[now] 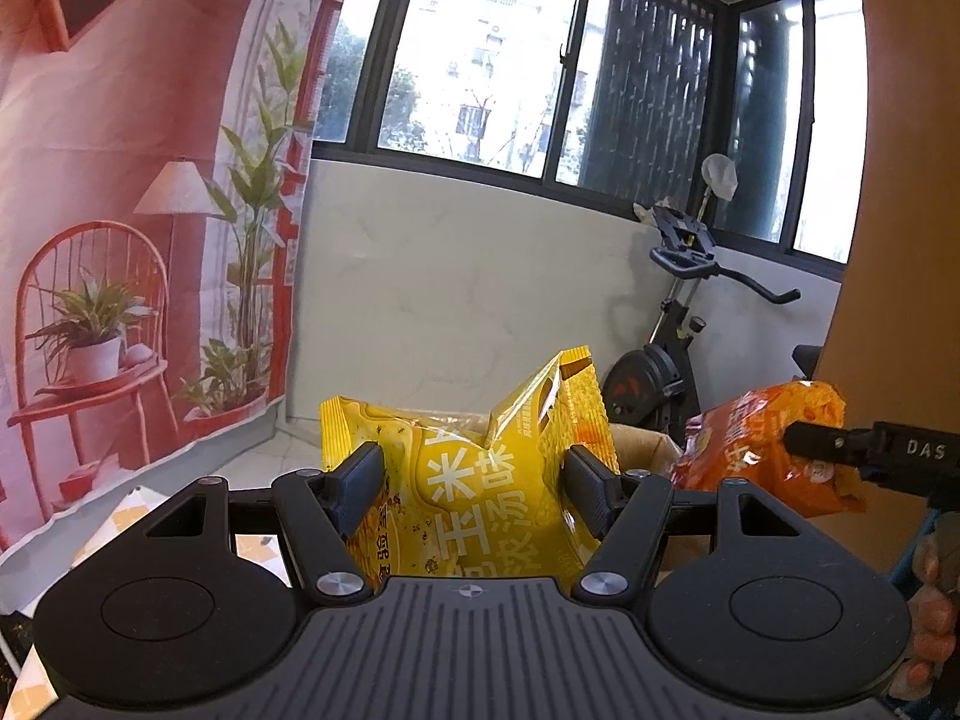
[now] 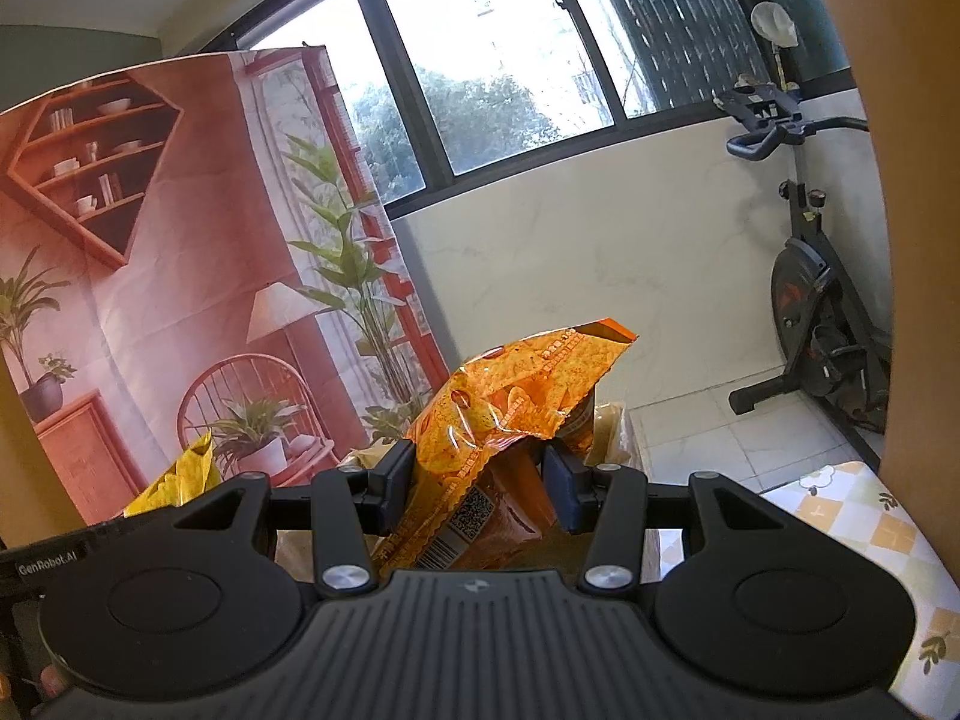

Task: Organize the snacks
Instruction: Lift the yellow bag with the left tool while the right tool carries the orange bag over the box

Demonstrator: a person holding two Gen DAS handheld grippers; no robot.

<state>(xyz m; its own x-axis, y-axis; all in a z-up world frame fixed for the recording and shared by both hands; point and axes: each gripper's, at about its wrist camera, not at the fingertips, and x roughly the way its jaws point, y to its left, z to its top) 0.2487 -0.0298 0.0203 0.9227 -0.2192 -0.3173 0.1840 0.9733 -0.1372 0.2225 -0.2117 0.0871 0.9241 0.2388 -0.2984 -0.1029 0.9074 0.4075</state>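
A yellow snack bag [image 1: 462, 480] with white characters is held up in the air in my left gripper [image 1: 471, 474], whose pads press its two sides. To its right in the same view the orange snack bag [image 1: 762, 450] hangs from the other gripper's black finger [image 1: 840, 441]. In the right wrist view my right gripper [image 2: 480, 480] is shut on that orange snack bag [image 2: 516, 402], barcode side facing the camera. A corner of the yellow bag [image 2: 180, 477] shows at the lower left there.
A cardboard box [image 1: 645, 447] sits low behind the bags. A printed backdrop [image 1: 138, 228] hangs on the left, an exercise bike [image 2: 816, 300] stands by the window wall, and a wooden panel [image 1: 900, 180] rises on the right. A checked tablecloth [image 2: 888, 546] lies below.
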